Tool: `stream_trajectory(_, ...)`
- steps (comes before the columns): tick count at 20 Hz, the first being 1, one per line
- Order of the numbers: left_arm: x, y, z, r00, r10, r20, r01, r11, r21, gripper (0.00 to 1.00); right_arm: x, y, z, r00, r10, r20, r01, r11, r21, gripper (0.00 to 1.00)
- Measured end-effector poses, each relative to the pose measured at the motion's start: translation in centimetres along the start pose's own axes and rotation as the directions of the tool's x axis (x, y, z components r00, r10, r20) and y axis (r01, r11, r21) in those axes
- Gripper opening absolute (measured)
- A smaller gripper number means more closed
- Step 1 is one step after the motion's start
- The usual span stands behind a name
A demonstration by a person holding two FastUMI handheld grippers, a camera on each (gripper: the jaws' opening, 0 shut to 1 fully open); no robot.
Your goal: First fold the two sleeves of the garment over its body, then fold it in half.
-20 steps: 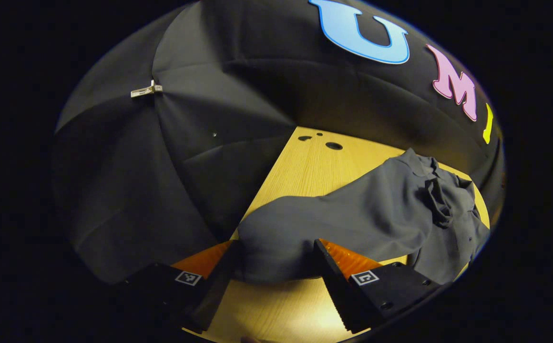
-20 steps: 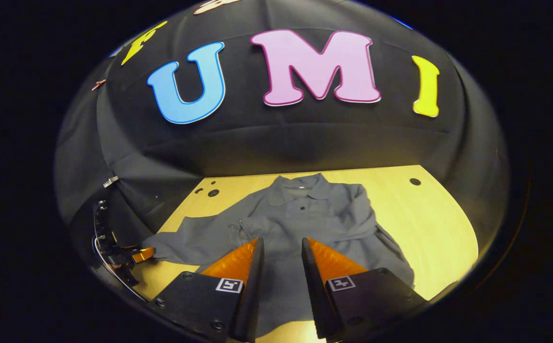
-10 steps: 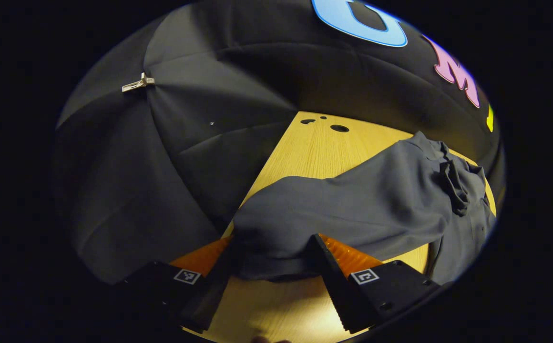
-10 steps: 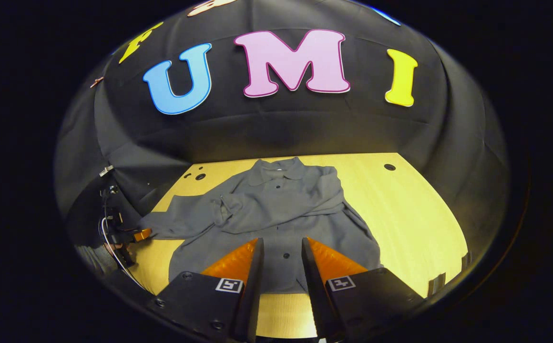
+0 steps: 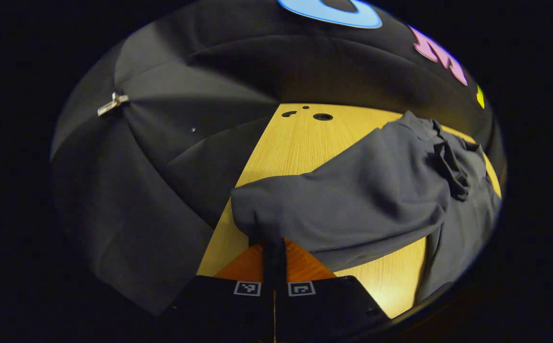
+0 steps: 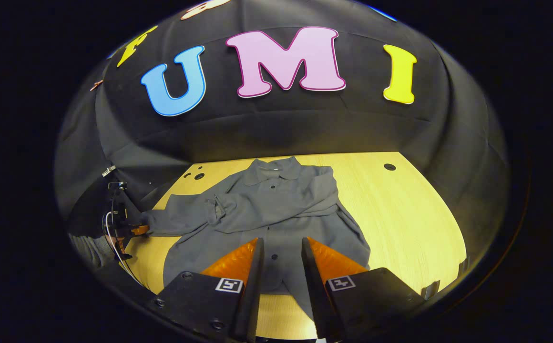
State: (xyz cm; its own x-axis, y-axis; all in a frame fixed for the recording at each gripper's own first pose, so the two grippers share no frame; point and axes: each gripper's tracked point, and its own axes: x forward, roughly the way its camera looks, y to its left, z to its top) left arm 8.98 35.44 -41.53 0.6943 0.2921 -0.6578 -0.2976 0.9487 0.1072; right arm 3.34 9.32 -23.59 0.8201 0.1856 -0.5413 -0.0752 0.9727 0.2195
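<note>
Left tool [image 5: 274, 247] clamped on sleeve [image 5: 333, 209]; right tool [image 6: 280, 247] parted, empty; no legible writing.

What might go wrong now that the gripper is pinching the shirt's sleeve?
The left gripper has pinched only the cuff edge of the outstretched sleeve, so the cloth may slip free when lifted. The other sleeve already lies across the shirt; dragging the shirt could undo that fold. The right gripper hangs open above the hem, pinning nothing, so the whole shirt might slide on the table.
</note>
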Motion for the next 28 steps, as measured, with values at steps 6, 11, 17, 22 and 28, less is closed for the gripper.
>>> stream_trajectory(6, -5.9, -4.5, 8.0, 0.983, -0.015, 0.184, 0.022, 0.999, -0.037, 0.05, 0.6, -3.8, 0.3, 1.000, -0.005, 0.004, 0.005, 0.999, 0.048, 0.49)
stream_trajectory(11, -11.6, -12.9, 14.1, 0.949, -0.101, 0.298, 0.118, 0.992, -0.037, 0.05, 1.3, -7.4, 0.5, 1.000, -0.012, 0.007, 0.011, 0.999, 0.054, 0.49)
stream_trajectory(17, -15.1, -26.8, 18.6, 0.891, -0.265, 0.369, 0.263, 0.963, 0.058, 0.05, 1.8, -11.9, 0.0, 1.000, -0.024, -0.006, 0.024, 0.999, 0.042, 0.49)
stream_trajectory(22, -14.4, -37.7, 17.6, 0.869, -0.378, 0.318, 0.360, 0.926, 0.117, 0.05, 2.2, -15.6, -1.2, 0.999, -0.033, -0.026, 0.034, 0.997, 0.072, 0.50)
stream_trajectory(28, -9.0, -47.3, 13.0, 0.896, -0.394, 0.205, 0.356, 0.913, 0.197, 0.05, 4.3, -19.6, -3.1, 0.997, -0.037, -0.063, 0.044, 0.992, 0.116, 0.49)
